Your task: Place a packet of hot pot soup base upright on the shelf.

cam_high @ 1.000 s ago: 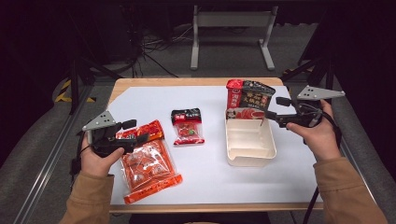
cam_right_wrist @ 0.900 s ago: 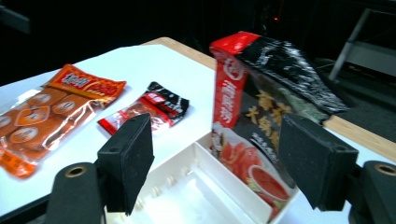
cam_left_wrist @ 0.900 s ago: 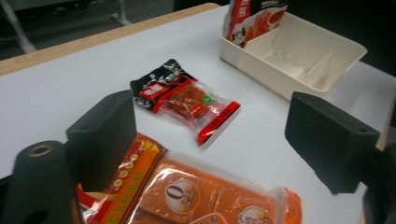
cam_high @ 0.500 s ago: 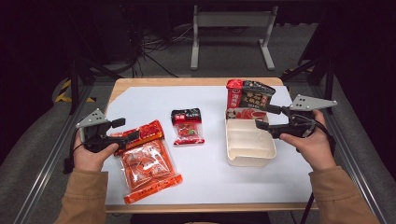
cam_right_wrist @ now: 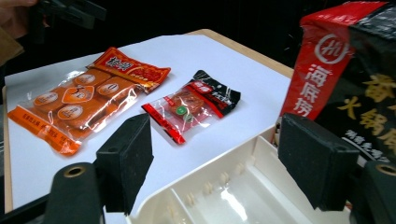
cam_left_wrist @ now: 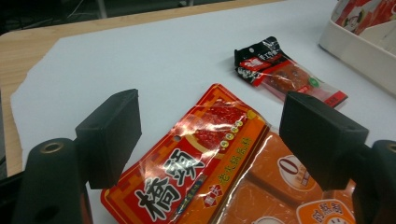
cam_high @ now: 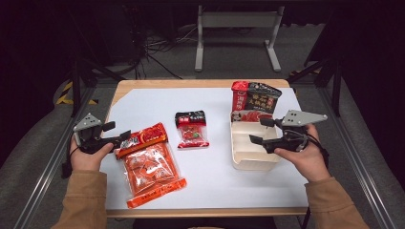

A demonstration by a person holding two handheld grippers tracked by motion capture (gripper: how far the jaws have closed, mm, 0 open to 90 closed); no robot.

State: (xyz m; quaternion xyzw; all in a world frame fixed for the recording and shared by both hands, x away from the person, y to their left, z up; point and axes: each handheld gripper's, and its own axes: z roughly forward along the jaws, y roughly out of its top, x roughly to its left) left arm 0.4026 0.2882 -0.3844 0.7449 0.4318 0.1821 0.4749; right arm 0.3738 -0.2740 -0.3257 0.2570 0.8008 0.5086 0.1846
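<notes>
A grey metal stand (cam_high: 237,33) stands on the dim grey floor (cam_high: 229,57).

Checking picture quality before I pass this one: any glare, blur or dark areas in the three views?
High view: evenly lit white table, surroundings nearly black, slightly soft. Left gripper view: glare streaks on the orange packet, near jaws soft. Right gripper view: bright sheen inside the white tray, background dark, red-black box sharp enough that its print shows.

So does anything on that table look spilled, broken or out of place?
Nothing spilled or torn. The big orange packet lies askew on the white sheet, its header between the open left gripper. The small red packet lies flat, and the white tray is empty.
</notes>
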